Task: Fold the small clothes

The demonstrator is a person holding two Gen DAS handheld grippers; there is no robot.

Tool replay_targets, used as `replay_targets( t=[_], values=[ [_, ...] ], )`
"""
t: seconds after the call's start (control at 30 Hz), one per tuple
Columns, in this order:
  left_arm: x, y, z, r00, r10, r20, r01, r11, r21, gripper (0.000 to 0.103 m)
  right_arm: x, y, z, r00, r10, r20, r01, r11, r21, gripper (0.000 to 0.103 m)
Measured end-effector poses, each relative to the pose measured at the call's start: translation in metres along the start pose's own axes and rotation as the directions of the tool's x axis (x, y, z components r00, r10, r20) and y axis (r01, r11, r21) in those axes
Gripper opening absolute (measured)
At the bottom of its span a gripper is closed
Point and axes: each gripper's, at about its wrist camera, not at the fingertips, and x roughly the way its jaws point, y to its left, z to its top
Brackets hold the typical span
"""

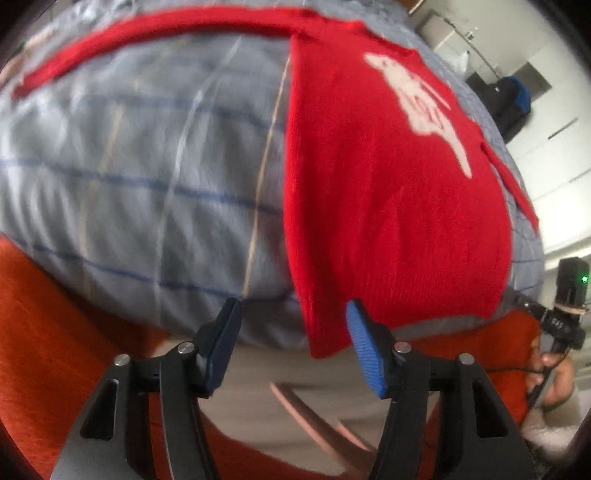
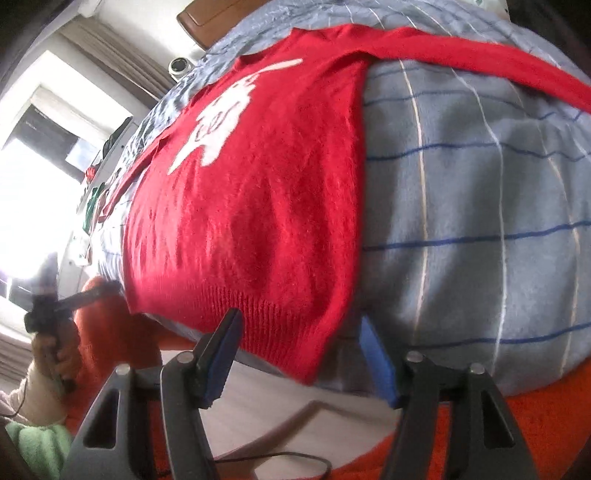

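A red knit sweater (image 1: 388,206) with a white figure on its front lies flat on the bed, its ribbed hem at the near edge. One sleeve (image 1: 147,33) stretches far out to the side; the other sleeve (image 1: 517,184) lies close to the body. My left gripper (image 1: 293,314) is open just before the hem, and one bottom corner (image 1: 325,343) hangs over the bed edge between its fingers, untouched. My right gripper (image 2: 299,321) is open too, at the sweater's (image 2: 258,203) other bottom corner (image 2: 306,365), which droops between its pads without being pressed.
The bed cover (image 1: 147,184) is grey-blue with thin blue and white checks. Below the bed edge lie an orange rug (image 1: 55,332) and pale floor (image 2: 277,402). A bright window (image 2: 33,192) is at the left, a wooden headboard (image 2: 221,18) beyond, a dark bag (image 1: 509,103) by white cupboards.
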Motion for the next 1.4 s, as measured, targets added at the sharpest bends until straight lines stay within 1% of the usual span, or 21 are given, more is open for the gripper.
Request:
replay_targets(
  t=[0.03, 0.13, 0.17, 0.2, 0.23, 0.27, 0.3, 0.4, 0.5, 0.63, 0.7, 0.77, 0.83, 0.87, 0.97, 1.07, 1.17, 1.2, 1.23, 1.3, 1.4],
  values=[
    [0.004, -0.002, -0.002, 1.000, -0.009, -0.012, 0.009, 1.000, 0.010, 0.055, 0.002, -0.001, -0.001, 1.000, 0.007, -0.009, -0.007, 1.000, 0.004, 0.063],
    [0.012, -0.012, -0.005, 0.999, -0.044, -0.028, 0.045, 0.998, 0.044, 0.028, 0.007, -0.004, -0.002, 0.999, 0.036, -0.029, -0.035, 0.999, 0.019, 0.060],
    [0.013, -0.013, -0.005, 0.998, -0.051, -0.027, 0.052, 0.998, 0.047, 0.008, 0.008, -0.004, -0.004, 0.999, 0.041, -0.032, -0.041, 0.999, 0.020, 0.058],
    [0.016, -0.015, -0.003, 0.999, -0.049, -0.023, 0.050, 0.997, 0.051, 0.004, 0.012, -0.006, -0.004, 0.998, 0.053, -0.047, -0.051, 0.998, 0.026, 0.046],
    [0.018, -0.016, -0.002, 0.999, -0.035, -0.018, 0.036, 0.998, 0.053, 0.004, 0.014, -0.007, -0.004, 0.997, 0.056, -0.059, -0.054, 0.998, 0.032, 0.023],
    [0.018, -0.016, -0.002, 1.000, -0.013, -0.017, 0.014, 0.998, 0.055, 0.003, 0.015, -0.009, -0.004, 0.997, 0.045, -0.065, -0.042, 0.998, 0.042, 0.008],
    [0.017, -0.015, -0.003, 1.000, 0.011, -0.020, -0.010, 0.998, 0.060, 0.002, 0.014, -0.011, -0.005, 0.997, 0.030, -0.068, -0.026, 0.998, 0.050, 0.004],
    [0.014, -0.016, -0.008, 0.998, 0.063, -0.032, -0.060, 0.995, 0.079, 0.002, 0.003, -0.008, -0.011, 0.995, -0.048, -0.091, 0.049, 0.999, 0.015, 0.003],
    [0.023, -0.017, -0.011, 0.993, 0.113, -0.043, -0.107, 0.988, 0.112, 0.002, -0.003, -0.009, -0.015, 0.992, -0.075, -0.101, 0.077, 0.997, 0.013, 0.003],
    [0.033, -0.024, -0.008, 0.987, 0.157, -0.042, -0.149, 0.978, 0.145, 0.003, 0.015, -0.019, -0.007, 0.990, -0.091, -0.112, 0.098, 0.993, 0.060, 0.003],
    [0.024, -0.027, -0.012, 0.988, 0.152, -0.016, -0.147, 0.975, 0.165, 0.013, 0.016, -0.015, -0.005, 0.989, -0.112, -0.101, 0.117, 0.992, 0.042, 0.004],
    [0.011, -0.027, -0.013, 0.989, 0.150, 0.013, -0.150, 0.975, 0.164, 0.020, 0.010, -0.013, -0.007, 0.991, -0.097, -0.096, 0.101, 0.994, 0.037, 0.012],
    [-0.010, -0.024, -0.017, 0.984, 0.165, 0.061, -0.173, 0.971, 0.166, 0.034, -0.003, -0.013, -0.008, 0.991, -0.106, -0.078, 0.109, 0.993, 0.040, 0.039],
    [-0.021, -0.022, -0.016, 0.981, 0.170, 0.089, -0.183, 0.970, 0.162, 0.045, -0.011, -0.013, -0.008, 0.992, -0.116, -0.058, 0.118, 0.993, 0.033, 0.042],
    [-0.060, -0.011, -0.005, 0.958, 0.183, 0.219, -0.212, 0.970, 0.118, 0.067, -0.048, -0.012, -0.003, 0.985, -0.163, 0.055, 0.164, 0.987, -0.003, 0.046],
    [-0.088, 0.001, 0.018, 0.918, 0.195, 0.345, -0.228, 0.972, 0.059, 0.088, -0.082, -0.015, 0.001, 0.950, -0.222, 0.218, 0.231, 0.973, -0.020, 0.054],
    [-0.096, 0.014, 0.043, 0.852, 0.222, 0.474, -0.254, 0.967, 0.003, 0.092, -0.099, -0.018, 0.008, 0.858, -0.313, 0.407, 0.349, 0.937, -0.016, 0.059],
    [-0.092, 0.014, 0.051, 0.833, 0.235, 0.500, -0.266, 0.964, -0.009, 0.093, -0.100, -0.022, 0.011, 0.816, -0.344, 0.464, 0.387, 0.922, 0.003, 0.062],
    [-0.087, 0.016, 0.060, 0.814, 0.253, 0.524, -0.282, 0.959, -0.025, 0.093, -0.100, -0.025, 0.015, 0.795, -0.358, 0.490, 0.398, 0.917, 0.025, 0.063],
    [-0.073, 0.020, 0.076, 0.786, 0.275, 0.554, -0.303, 0.952, -0.043, 0.094, -0.096, -0.034, 0.021, 0.760, -0.375, 0.530, 0.398, 0.914, 0.076, 0.063],
    [-0.051, 0.023, 0.088, 0.768, 0.314, 0.559, -0.343, 0.938, -0.055, 0.094, -0.093, -0.045, 0.024, 0.754, -0.386, 0.532, 0.382, 0.916, 0.124, 0.063]
  ],
)
